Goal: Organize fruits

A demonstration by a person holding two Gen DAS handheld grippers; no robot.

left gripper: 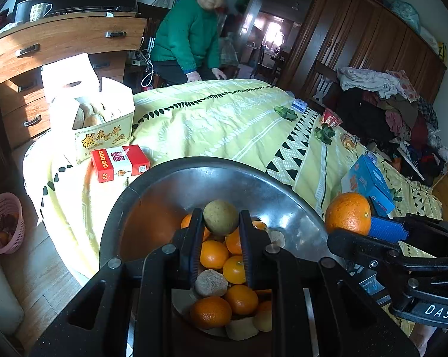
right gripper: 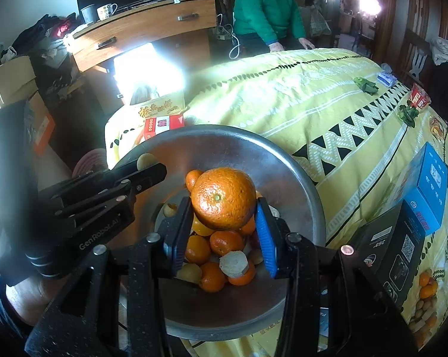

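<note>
Right wrist view: right tongs [right gripper: 224, 223] pinching a big orange [right gripper: 224, 198], held above the metal bowl [right gripper: 298, 178]. Left tongs [left gripper: 221, 238] squeezing a greenish-brown fruit [left gripper: 221, 217], also over the bowl. Below both, many small oranges [left gripper: 213, 254] piled inside already. Probably nearly done; just these two left to drop in.

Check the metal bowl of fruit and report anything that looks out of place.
Among the small oranges in the metal bowl lie pale, rough-cut chunks that look more like ginger or root than fruit. Nothing is spilled; each pair of tongs grips one fruit.
</note>
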